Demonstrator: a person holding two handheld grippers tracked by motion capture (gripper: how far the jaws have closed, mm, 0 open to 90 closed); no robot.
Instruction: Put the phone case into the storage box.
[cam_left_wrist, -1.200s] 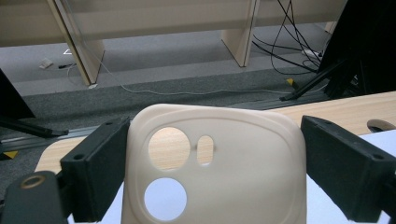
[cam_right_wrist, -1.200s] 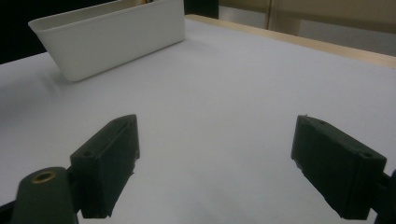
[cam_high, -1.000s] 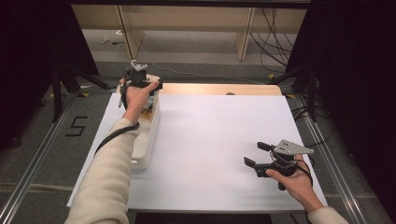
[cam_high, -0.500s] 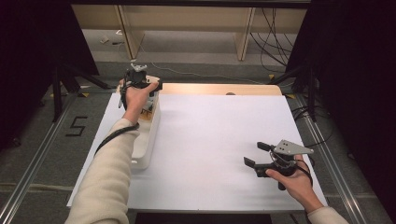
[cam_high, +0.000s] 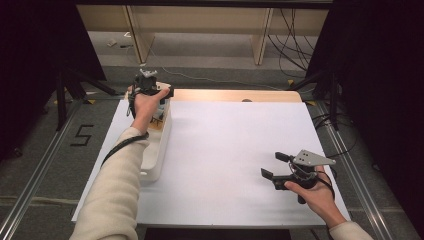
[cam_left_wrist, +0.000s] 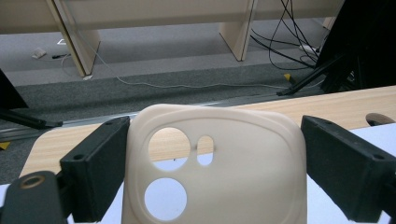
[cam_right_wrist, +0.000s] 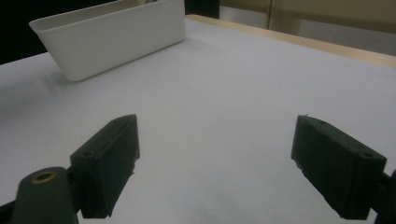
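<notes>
While my left tongs (cam_left_wrist: 212, 163) pinch a cream phone case (cam_left_wrist: 215, 172) by its edges above the white bin (cam_high: 157, 150) at upper left, it could slip or flex free; my right tongs (cam_high: 274, 167) gape empty, lower right.

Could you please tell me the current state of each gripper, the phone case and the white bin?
left gripper: closed on the phone case across its width, held above the bin's far end.
phone case: cream, upright between the jaws, camera cutouts showing, lifted.
right gripper: open, nothing between its jaws, low over the white table sheet.
white bin: upright at the table's left side; contents hard to tell.
</notes>
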